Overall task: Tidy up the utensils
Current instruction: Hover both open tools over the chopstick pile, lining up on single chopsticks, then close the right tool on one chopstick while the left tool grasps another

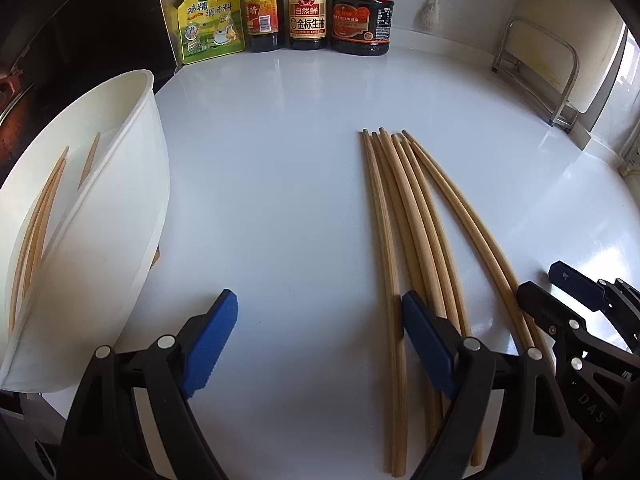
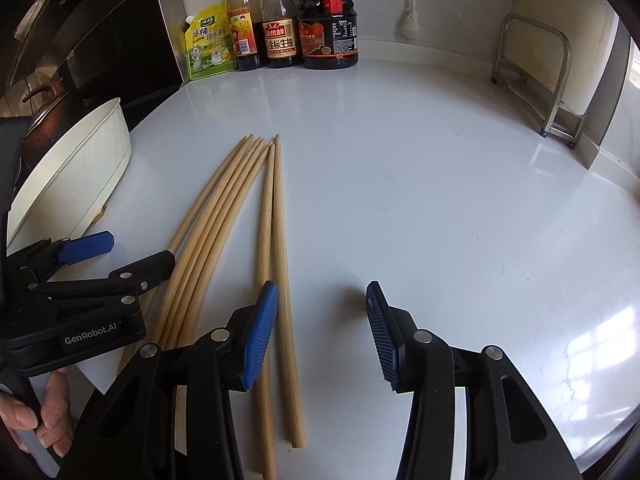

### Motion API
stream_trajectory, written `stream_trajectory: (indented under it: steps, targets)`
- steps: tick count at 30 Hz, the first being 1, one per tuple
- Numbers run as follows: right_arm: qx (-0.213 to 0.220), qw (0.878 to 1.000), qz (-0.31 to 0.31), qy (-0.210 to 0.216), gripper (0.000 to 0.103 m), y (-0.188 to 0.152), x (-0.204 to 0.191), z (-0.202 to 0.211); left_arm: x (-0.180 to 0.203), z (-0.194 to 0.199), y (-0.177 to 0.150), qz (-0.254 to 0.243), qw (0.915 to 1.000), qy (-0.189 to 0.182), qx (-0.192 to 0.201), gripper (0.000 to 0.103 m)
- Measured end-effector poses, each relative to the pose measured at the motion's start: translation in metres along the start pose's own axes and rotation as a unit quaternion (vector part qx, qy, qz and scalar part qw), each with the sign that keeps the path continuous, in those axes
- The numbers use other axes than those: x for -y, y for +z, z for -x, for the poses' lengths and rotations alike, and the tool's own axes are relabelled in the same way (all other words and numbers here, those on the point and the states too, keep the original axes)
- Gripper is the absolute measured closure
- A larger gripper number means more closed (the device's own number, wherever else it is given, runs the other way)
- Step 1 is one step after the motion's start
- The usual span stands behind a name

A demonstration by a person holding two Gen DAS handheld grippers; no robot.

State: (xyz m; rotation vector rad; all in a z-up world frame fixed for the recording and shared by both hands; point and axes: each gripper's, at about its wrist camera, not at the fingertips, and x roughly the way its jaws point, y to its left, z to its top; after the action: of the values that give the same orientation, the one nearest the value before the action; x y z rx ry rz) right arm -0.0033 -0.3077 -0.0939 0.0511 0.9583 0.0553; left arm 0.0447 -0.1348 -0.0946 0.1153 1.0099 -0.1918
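Observation:
Several wooden chopsticks [image 1: 404,220] lie side by side on the white counter [image 1: 272,168], tips pointing away. My left gripper [image 1: 320,340] hovers open just left of them, nothing between its blue pads [image 1: 212,340]; its right finger overlaps the bundle's near ends. A white container [image 1: 120,208] at the left holds a few chopsticks [image 1: 40,216]. In the right wrist view the same chopsticks [image 2: 276,220] run under my right gripper's left finger [image 2: 260,336]. My right gripper [image 2: 320,332] is open, its pads pressing on nothing. The left gripper [image 2: 120,256] sits over the bundle's left side.
Sauce bottles [image 1: 308,4] and a yellow-green seasoning pouch [image 1: 210,20] stand along the back wall. A metal rack [image 1: 536,68] stands at the back right. A dark stove area [image 2: 60,60] lies beyond the container. A hand [image 2: 40,420] holds the left gripper's handle.

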Motion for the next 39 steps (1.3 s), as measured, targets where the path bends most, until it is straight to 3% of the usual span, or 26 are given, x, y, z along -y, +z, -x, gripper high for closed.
stream_trajectory:
  steps: [5, 12, 14, 18, 23, 30, 39]
  targets:
    - [-0.001, 0.999, 0.028, -0.023, 0.059, 0.002, -0.01, -0.004, -0.001, -0.001, 0.003, 0.001, 1.0, 0.0, 0.001, 0.021]
    - [0.003, 0.999, 0.035, -0.021, 0.059, 0.008, -0.014, -0.01, 0.003, -0.006, 0.012, 0.002, 1.0, -0.002, 0.002, 0.021]
    - [0.005, 0.999, 0.037, -0.018, 0.063, 0.009, -0.014, -0.01, 0.005, -0.005, 0.011, -0.004, 1.0, -0.005, 0.007, 0.029]
    - [0.007, 0.999, 0.038, -0.023, 0.093, 0.011, -0.015, -0.011, 0.01, 0.0, 0.012, -0.016, 0.9996, -0.017, 0.013, 0.061]
    - [0.009, 1.0, 0.023, -0.017, 0.097, 0.012, -0.011, -0.01, 0.013, 0.004, 0.01, -0.025, 0.999, -0.034, 0.011, 0.094]
    - [0.009, 0.999, -0.04, 0.011, 0.097, 0.008, 0.009, -0.005, 0.004, 0.007, 0.008, -0.001, 0.9975, -0.069, -0.014, 0.095]
    - [0.014, 0.997, -0.074, 0.023, 0.097, -0.001, 0.017, 0.007, 0.003, 0.025, 0.005, -0.001, 0.9966, -0.082, -0.007, 0.095]
